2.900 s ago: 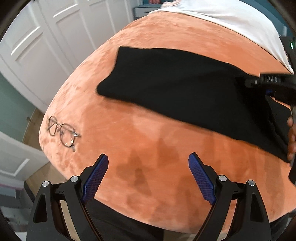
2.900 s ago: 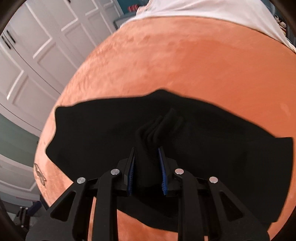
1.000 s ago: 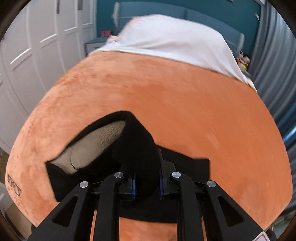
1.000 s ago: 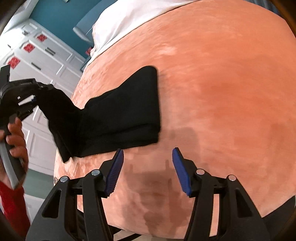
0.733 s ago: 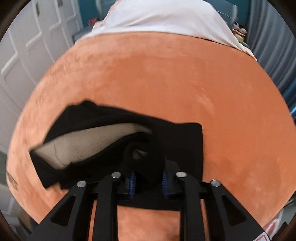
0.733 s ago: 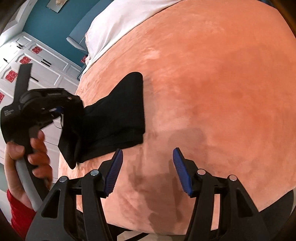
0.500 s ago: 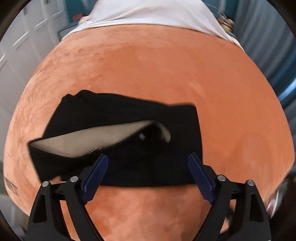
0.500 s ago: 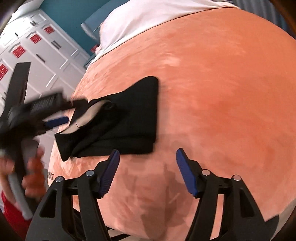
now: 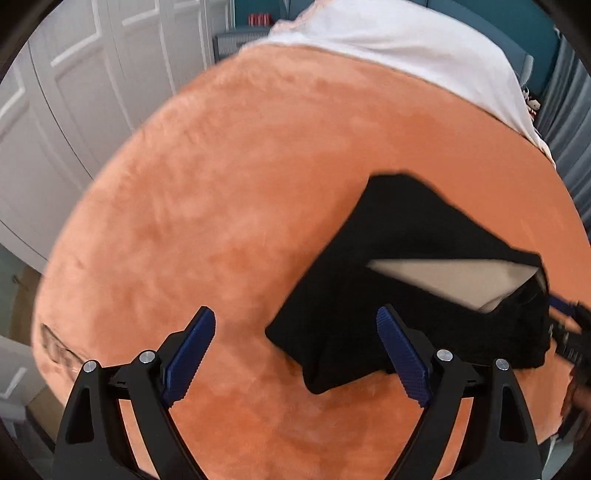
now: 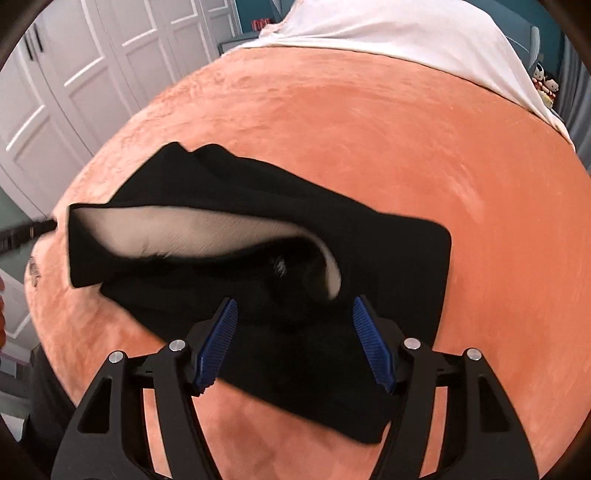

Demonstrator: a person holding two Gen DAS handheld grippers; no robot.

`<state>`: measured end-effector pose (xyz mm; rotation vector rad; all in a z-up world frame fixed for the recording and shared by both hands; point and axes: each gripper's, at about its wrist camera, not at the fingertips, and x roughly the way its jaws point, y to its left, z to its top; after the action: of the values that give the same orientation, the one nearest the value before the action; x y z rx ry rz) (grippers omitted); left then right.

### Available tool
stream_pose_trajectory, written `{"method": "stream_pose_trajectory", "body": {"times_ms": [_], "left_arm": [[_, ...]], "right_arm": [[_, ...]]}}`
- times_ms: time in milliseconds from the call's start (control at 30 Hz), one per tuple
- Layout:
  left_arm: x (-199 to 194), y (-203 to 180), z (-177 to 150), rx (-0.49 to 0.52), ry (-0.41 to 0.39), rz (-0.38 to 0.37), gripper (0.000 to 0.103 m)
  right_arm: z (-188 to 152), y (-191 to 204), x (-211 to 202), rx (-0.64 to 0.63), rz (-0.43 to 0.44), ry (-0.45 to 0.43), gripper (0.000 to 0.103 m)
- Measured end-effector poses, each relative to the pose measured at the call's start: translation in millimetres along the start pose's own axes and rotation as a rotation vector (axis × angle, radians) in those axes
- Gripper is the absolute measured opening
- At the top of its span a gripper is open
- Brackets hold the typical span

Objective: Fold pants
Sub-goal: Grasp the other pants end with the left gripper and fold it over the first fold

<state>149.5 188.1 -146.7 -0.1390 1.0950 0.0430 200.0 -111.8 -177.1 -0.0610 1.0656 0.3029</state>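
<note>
Pants [image 10: 388, 258] lie folded, pale lining showing; both grippers [image 9: 295, 354] [image 10: 291, 341] gape empty.

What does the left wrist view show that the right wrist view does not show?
Only the left wrist view: the open left claw over bare orange blanket.

Only the right wrist view: the open right claw above the black pants, and small dolls by the white sheet.

Both: the folded pants with pale lining exposed, blanket, sheet, white doors.

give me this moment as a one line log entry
pants: folded on orange blanket, pale lining showing | left gripper: open, empty, beside pants | right gripper: open over pants
</note>
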Motion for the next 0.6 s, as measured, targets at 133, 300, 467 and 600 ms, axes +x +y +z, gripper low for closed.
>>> {"method": "stream_pose_trajectory", "body": {"times_ms": [133,300,467,600], "left_arm": [[10,-14,-4,0.036,-0.052,-0.117,0.085],[26,-29,12,0.033,-0.002,-0.229,0.006],[-37,-60,26,0.106,-0.116,-0.324,0.005],[-120,-124,49,0.182,-0.251,-0.465,0.004]], "right_arm": [[10,-8,10,0.041,0.020,0.023,0.063],[13,-16,18,0.121,0.113,0.041,0.040],[18,-34,14,0.254,0.244,0.032,0.011],[38,-56,-13,0.378,0.401,-0.082,0.010]]}}
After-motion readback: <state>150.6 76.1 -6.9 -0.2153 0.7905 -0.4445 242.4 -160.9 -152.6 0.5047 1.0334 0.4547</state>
